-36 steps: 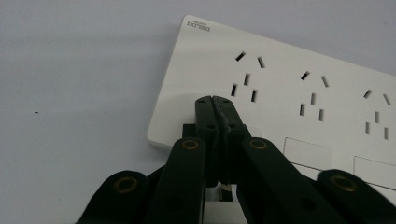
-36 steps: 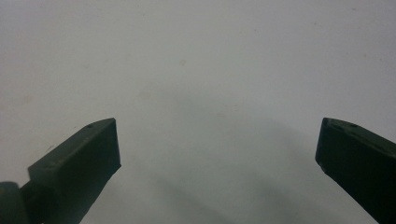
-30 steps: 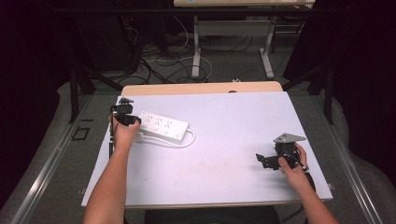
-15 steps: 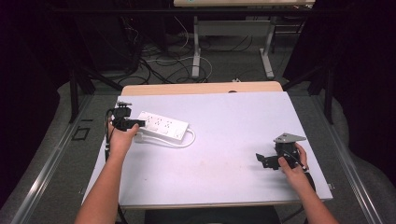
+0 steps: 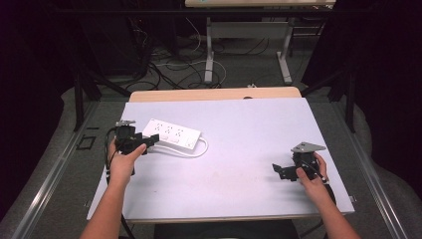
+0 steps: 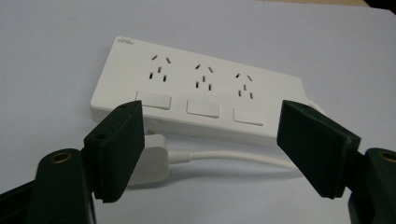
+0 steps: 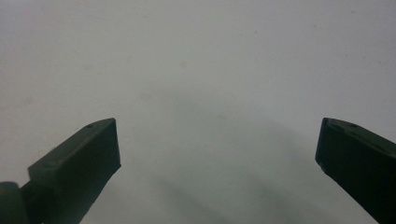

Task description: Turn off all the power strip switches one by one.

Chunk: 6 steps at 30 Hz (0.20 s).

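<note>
Hand-held gripper (image 6: 208,149) on the left, jaws just spread apart and empty, backed slightly off the white power strip (image 6: 198,100) lying flat on the desk (image 5: 249,149) directly ahead, its plug (image 6: 152,161) tucked near one pad, apparently released after placement.

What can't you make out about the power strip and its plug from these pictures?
- Plug: left gripper view, partly hidden behind the left claw; prongs unseen.
- Power strip: left gripper view, corner label too small to read.
- Cable: high view, too small to trace its run to the plug.
</note>
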### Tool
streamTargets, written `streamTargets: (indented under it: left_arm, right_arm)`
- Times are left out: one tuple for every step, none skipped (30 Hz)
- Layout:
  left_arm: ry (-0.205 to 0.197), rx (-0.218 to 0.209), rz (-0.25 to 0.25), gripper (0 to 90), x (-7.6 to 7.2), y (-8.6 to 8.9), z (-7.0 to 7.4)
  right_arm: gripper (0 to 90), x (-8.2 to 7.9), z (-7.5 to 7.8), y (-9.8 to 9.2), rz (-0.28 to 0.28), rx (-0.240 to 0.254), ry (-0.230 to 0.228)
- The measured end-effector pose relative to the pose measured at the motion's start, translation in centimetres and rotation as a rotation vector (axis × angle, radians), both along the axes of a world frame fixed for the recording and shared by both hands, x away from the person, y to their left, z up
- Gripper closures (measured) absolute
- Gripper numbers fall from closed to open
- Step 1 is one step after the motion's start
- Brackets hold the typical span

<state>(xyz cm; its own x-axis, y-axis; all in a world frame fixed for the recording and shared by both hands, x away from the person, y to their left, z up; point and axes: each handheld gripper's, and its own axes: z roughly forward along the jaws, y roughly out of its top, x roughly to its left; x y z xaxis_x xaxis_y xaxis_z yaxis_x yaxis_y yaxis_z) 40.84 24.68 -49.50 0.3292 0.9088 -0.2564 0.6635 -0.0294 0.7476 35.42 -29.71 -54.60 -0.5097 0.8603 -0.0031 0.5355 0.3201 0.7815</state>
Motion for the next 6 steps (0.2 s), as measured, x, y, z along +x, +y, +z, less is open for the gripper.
streamTargets:
  left_arm:
    - [-0.01, -0.002, -0.005, 22.6, -0.3, 0.0, 0.0]
    - [-0.015, -0.002, -0.009, 22.4, -0.5, 0.0, 0.0]
    - [-0.004, 0.004, -0.025, 22.4, -0.8, 0.1, 0.2]
    - [-0.023, 0.004, -0.016, 22.3, -1.0, 0.0, 0.1]
    - [-0.028, 0.006, -0.019, 22.2, -1.2, -0.1, 0.2]
    - [-0.048, 0.009, -0.02, 22.1, -1.4, -0.1, 0.1]
  right_arm:
    - [0.0, 0.0, 0.0, 0.0, -0.002, 0.0, -0.001]
    - [0.0, 0.0, 0.0, 0.0, 0.0, 0.003, -0.002]
    - [0.0, 0.0, 0.0, 0.0, 0.0, 0.006, -0.001]
    - [0.0, 0.0, 0.0, 0.0, 0.0, 0.004, 0.0]
    - [0.0, 0.0, 0.0, 0.0, 0.001, 0.003, 0.002]
    - [0.0, 0.0, 0.0, 0.0, 0.0, 0.0, 0.0]
